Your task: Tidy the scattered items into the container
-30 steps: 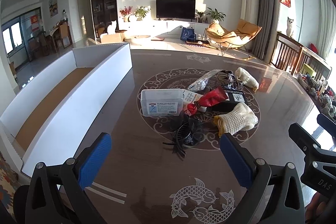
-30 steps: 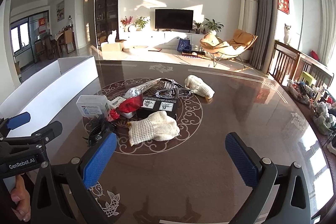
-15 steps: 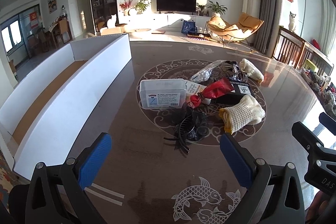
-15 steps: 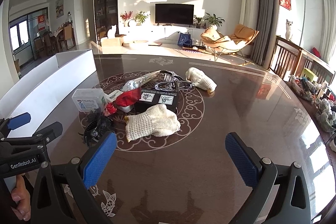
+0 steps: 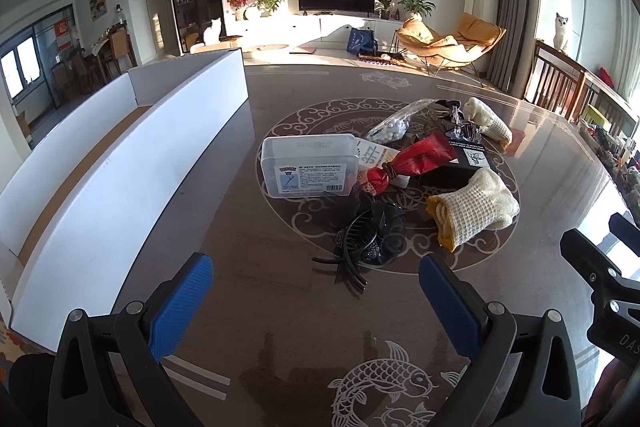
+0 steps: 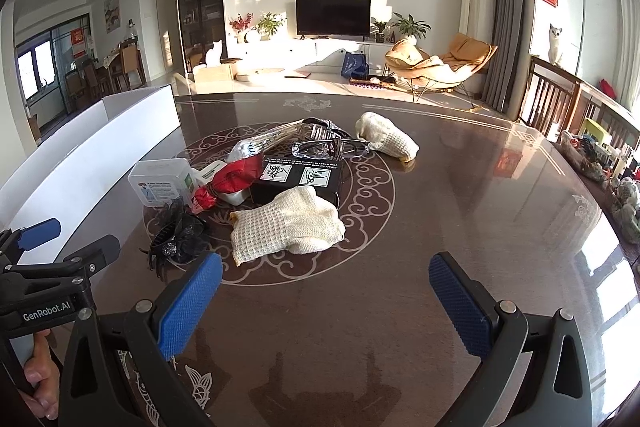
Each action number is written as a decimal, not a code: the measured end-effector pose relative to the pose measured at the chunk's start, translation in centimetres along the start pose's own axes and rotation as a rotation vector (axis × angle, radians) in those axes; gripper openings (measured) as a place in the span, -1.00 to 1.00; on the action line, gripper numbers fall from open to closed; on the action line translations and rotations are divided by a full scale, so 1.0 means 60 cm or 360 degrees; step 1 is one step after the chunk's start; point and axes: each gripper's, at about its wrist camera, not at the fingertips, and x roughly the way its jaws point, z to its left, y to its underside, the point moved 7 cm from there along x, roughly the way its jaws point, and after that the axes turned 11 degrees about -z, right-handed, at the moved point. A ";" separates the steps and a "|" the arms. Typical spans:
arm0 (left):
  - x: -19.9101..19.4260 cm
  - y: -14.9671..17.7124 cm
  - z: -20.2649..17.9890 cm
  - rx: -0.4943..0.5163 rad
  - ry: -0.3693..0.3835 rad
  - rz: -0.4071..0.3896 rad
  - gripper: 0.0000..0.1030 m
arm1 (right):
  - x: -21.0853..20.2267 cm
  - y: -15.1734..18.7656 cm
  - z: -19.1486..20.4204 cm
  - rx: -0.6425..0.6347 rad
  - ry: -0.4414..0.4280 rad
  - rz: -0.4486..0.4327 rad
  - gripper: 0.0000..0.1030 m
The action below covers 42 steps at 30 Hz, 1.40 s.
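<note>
Two grippers hang over a dark glossy table (image 5: 248, 311), both with their blue-padded fingers spread wide and nothing between them. In the left wrist view the left gripper (image 5: 316, 291) fills the bottom of the frame, and the black hair clip (image 5: 370, 235) lies just above the gap between its fingers, apart from both pads. Up from the clip sits a clear plastic box (image 5: 309, 165) with a printed label, and to its right a red wrapper (image 5: 416, 161) lies across a black box (image 5: 460, 167). A knitted cream glove (image 5: 474, 213) rests at centre right, near the right finger (image 5: 448, 303) but not touching it. A second cream glove (image 5: 490, 123) and a clear bag of white beads (image 5: 394, 129) lie farther up the pile. The long white container (image 5: 132, 163) runs along the left side of the frame, its brown floor showing, well apart from the heap.

In the right wrist view the right gripper (image 6: 326, 297) sits at the bottom centre; the near glove (image 6: 286, 225) lies just above its left finger (image 6: 190, 303), and the hair clip (image 6: 176, 239) lies to the upper left of that finger. Clear glasses (image 6: 330, 147) rest atop the black box (image 6: 298, 179) at the middle. The left gripper (image 6: 44, 267) shows at the lower left edge, held by a hand (image 6: 38, 375).

White scroll and fish patterns mark the tabletop. Beyond it is a sunlit living room with a television (image 6: 333, 15), potted plants, an orange lounge chair (image 6: 440, 61) and grey curtains.
</note>
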 end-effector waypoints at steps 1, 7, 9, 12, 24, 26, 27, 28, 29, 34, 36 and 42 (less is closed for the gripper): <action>0.006 0.003 -0.001 0.0009 0.0002 0.0011 1.00 | 0.005 0.004 0.001 -0.0004 -0.0005 0.0016 1.00; 0.084 0.037 -0.016 0.0109 0.0031 0.0218 1.00 | 0.071 0.062 0.000 -0.0002 -0.0083 0.0298 0.99; 0.110 0.042 -0.019 0.0145 0.0015 0.0255 1.00 | 0.097 0.081 0.001 -0.0026 -0.0093 0.0388 0.99; 0.155 0.048 -0.023 0.0140 0.0024 0.0318 1.00 | 0.134 0.099 0.007 -0.0078 -0.0127 0.0474 0.99; 0.310 -0.049 -0.074 0.0159 0.0266 0.0256 1.00 | 0.269 0.057 0.021 -0.0129 -0.0176 0.0442 1.00; 0.311 -0.052 -0.074 0.0164 0.0272 0.0259 1.00 | 0.285 0.049 0.015 -0.0111 -0.0153 0.0444 1.00; 0.311 -0.054 -0.072 0.0165 0.0272 0.0263 1.00 | 0.289 0.046 0.015 -0.0107 -0.0145 0.0444 1.00; 0.311 -0.054 -0.072 0.0164 0.0272 0.0263 1.00 | 0.291 0.045 0.015 -0.0107 -0.0141 0.0444 1.00; 0.311 -0.054 -0.072 0.0164 0.0272 0.0263 1.00 | 0.293 0.043 0.016 -0.0108 -0.0140 0.0444 1.00; 0.310 -0.053 -0.072 0.0163 0.0273 0.0262 1.00 | 0.295 0.040 0.018 -0.0107 -0.0143 0.0444 1.00; 0.310 -0.053 -0.072 0.0162 0.0273 0.0262 1.00 | 0.295 0.040 0.019 -0.0107 -0.0143 0.0443 1.00; 0.310 -0.052 -0.072 0.0161 0.0274 0.0261 1.00 | 0.293 0.041 0.018 -0.0105 -0.0144 0.0441 1.00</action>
